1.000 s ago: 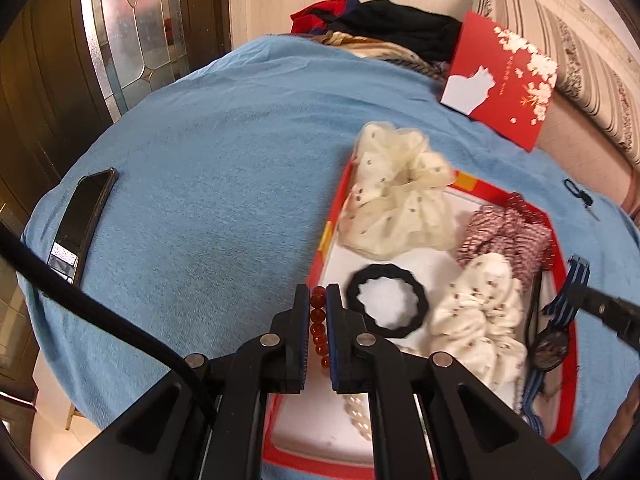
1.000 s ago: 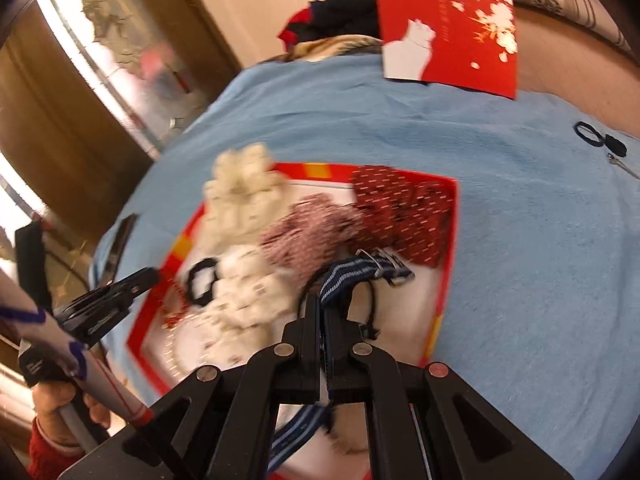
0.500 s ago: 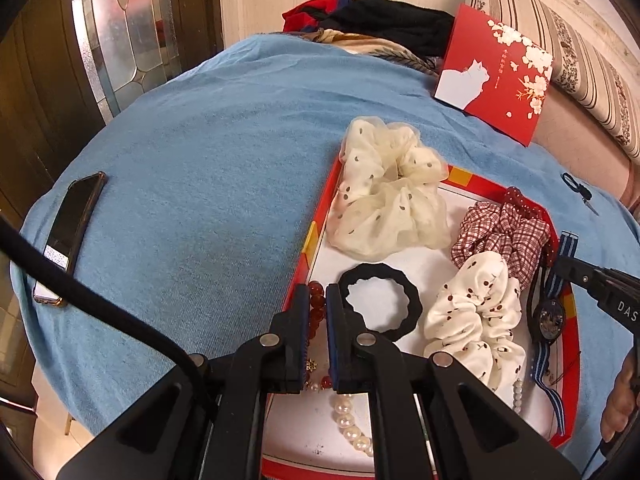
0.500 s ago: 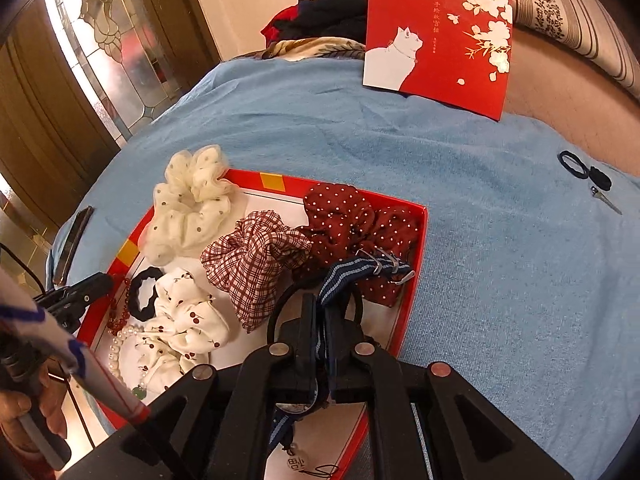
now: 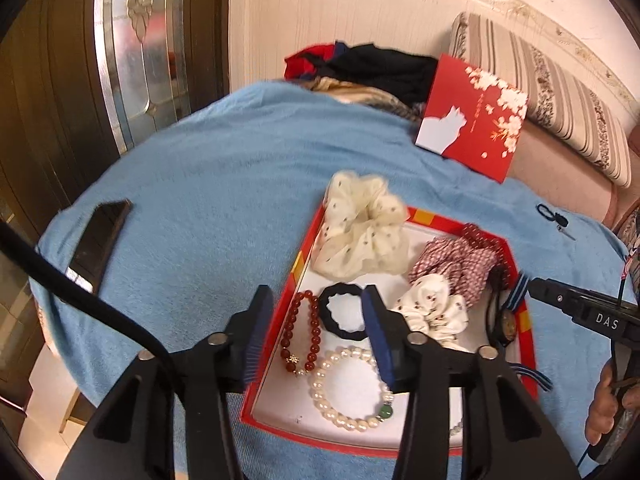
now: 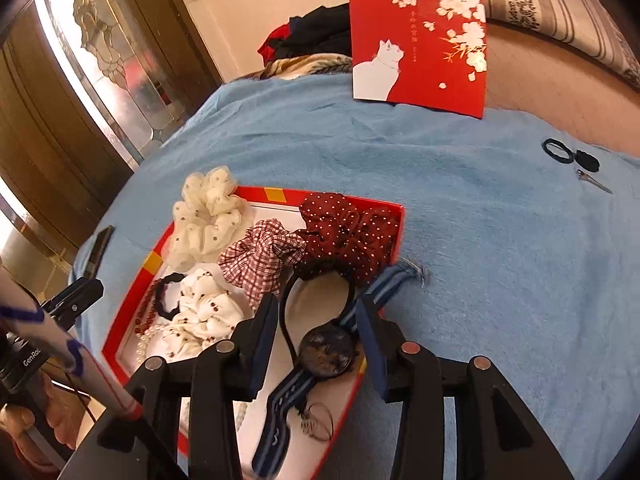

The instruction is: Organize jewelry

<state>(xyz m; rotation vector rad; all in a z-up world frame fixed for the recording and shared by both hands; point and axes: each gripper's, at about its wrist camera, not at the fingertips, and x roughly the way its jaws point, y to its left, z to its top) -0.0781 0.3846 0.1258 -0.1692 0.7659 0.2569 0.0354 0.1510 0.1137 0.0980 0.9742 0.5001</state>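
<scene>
now left tongs (image 5: 316,330) apart over red beads (image 5: 301,330); right tongs (image 6: 318,330) apart, stamped "das".

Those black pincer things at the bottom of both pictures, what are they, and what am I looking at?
They are hand-held grippers, one in each of a person's hands, each carrying a camera that looks along its two fingers. One picture comes from the left gripper, the other from the right gripper. Both have just opened and hold nothing. Below them, on a blue cloth, sits a red tray with scrunchies, a red bead bracelet, a pearl bracelet, a black hair tie and a watch on a striped strap. A phone and a red card lie outside the tray.
</scene>
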